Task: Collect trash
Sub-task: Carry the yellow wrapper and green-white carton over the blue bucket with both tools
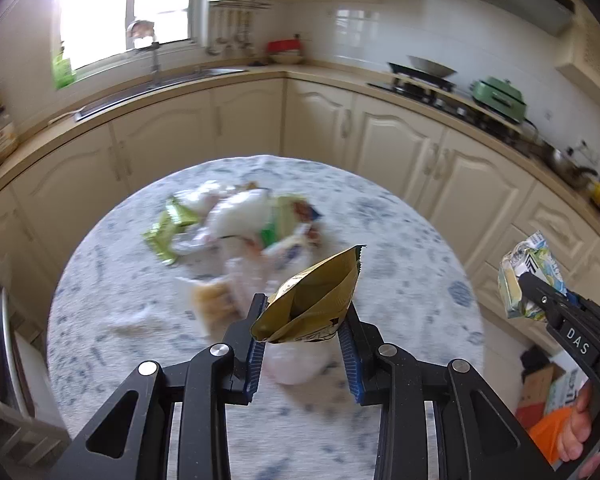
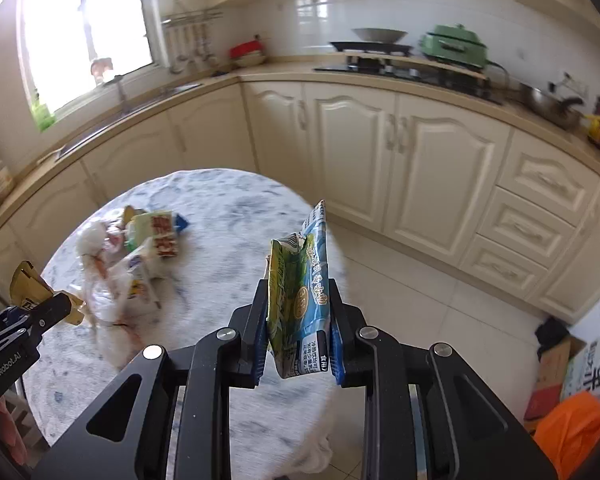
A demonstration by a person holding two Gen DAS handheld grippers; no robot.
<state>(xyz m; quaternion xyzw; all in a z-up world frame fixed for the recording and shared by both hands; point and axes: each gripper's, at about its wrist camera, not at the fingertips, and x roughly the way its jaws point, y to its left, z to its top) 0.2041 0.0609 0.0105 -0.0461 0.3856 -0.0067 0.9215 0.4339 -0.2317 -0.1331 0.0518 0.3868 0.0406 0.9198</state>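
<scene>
Above the round table (image 1: 400, 240), my left gripper (image 1: 305, 322) is clamped on a gold foil wrapper (image 1: 314, 300), its fingers pressed against both sides. My right gripper (image 2: 299, 334) pinches a crushed blue-green carton (image 2: 300, 300), raised over the table's 3 o'clock edge. At 11 o'clock from the wrapper, a blurred trash pile (image 1: 236, 220) lies on the cloth; it seems to be bags and snack packets. At 4 o'clock on the floor, an orange bag (image 2: 572, 428) sits beside a cardboard box (image 2: 556, 364).
</scene>
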